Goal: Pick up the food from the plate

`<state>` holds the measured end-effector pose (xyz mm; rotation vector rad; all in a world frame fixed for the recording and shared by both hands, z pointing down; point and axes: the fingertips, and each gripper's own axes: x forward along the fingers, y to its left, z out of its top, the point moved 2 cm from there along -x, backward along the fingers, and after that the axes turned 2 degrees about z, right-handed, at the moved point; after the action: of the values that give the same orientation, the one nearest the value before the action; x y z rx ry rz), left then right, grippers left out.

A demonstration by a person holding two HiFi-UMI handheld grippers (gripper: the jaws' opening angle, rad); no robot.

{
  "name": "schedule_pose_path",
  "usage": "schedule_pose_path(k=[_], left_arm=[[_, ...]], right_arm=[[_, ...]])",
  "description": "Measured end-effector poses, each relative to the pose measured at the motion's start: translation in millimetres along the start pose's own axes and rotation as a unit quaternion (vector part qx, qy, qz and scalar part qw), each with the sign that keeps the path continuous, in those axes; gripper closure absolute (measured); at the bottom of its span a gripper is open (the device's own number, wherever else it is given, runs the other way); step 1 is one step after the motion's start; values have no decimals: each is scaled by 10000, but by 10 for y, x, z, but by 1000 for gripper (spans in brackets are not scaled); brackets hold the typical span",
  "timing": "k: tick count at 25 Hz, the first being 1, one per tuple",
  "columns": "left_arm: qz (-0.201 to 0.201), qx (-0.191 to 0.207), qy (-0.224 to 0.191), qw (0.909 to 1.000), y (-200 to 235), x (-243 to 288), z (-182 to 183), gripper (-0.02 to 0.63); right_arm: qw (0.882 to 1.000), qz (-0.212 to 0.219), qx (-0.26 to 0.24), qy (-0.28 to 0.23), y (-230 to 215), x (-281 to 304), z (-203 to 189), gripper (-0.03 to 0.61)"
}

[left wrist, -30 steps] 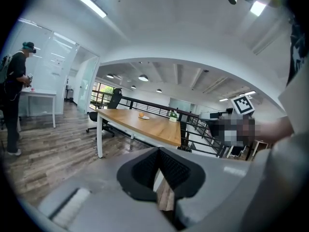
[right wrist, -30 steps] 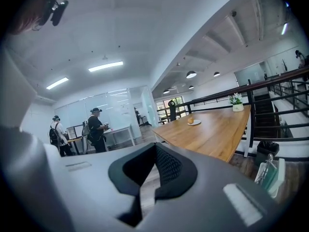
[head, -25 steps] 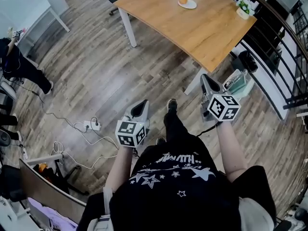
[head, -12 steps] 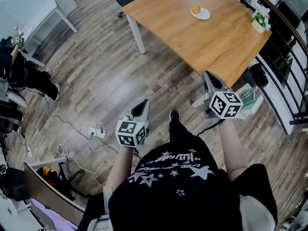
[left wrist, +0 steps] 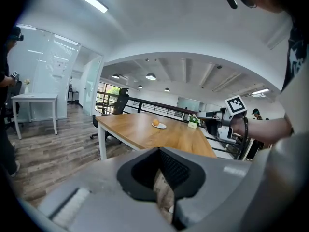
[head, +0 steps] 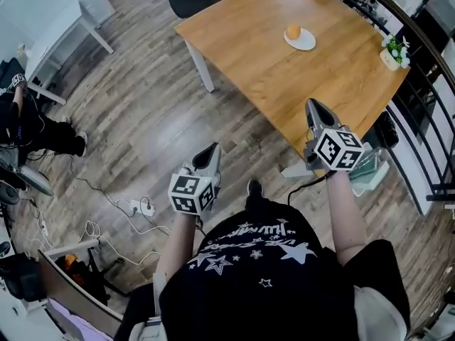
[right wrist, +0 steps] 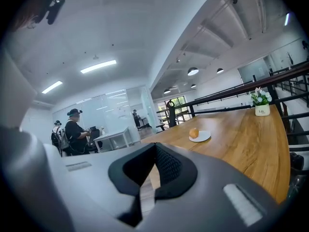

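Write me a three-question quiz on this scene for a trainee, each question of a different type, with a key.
1. True or false: the food sits on the plate, and neither gripper touches it.
2. In the head view, what stands near the right-hand corner of the table? A. a potted plant B. a laptop C. a kettle
3. Fill in the blank: the jaws of the left gripper and the right gripper are both ____, with nothing between them.
Key: 1 true; 2 A; 3 shut.
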<state>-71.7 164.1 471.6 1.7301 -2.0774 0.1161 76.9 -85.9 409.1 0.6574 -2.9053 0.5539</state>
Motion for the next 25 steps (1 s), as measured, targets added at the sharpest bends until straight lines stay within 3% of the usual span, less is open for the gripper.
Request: schedule_pose_path(k=[14, 25], left_arm=[[-126, 387, 114, 9991, -52, 998, 476, 612], [-426, 473, 72, 9979, 15, 1387, 749, 612]], right_arm=[[9989, -266, 322, -195, -952, 464, 277, 578], [9971, -535, 507, -192, -1169, 610, 270, 578]])
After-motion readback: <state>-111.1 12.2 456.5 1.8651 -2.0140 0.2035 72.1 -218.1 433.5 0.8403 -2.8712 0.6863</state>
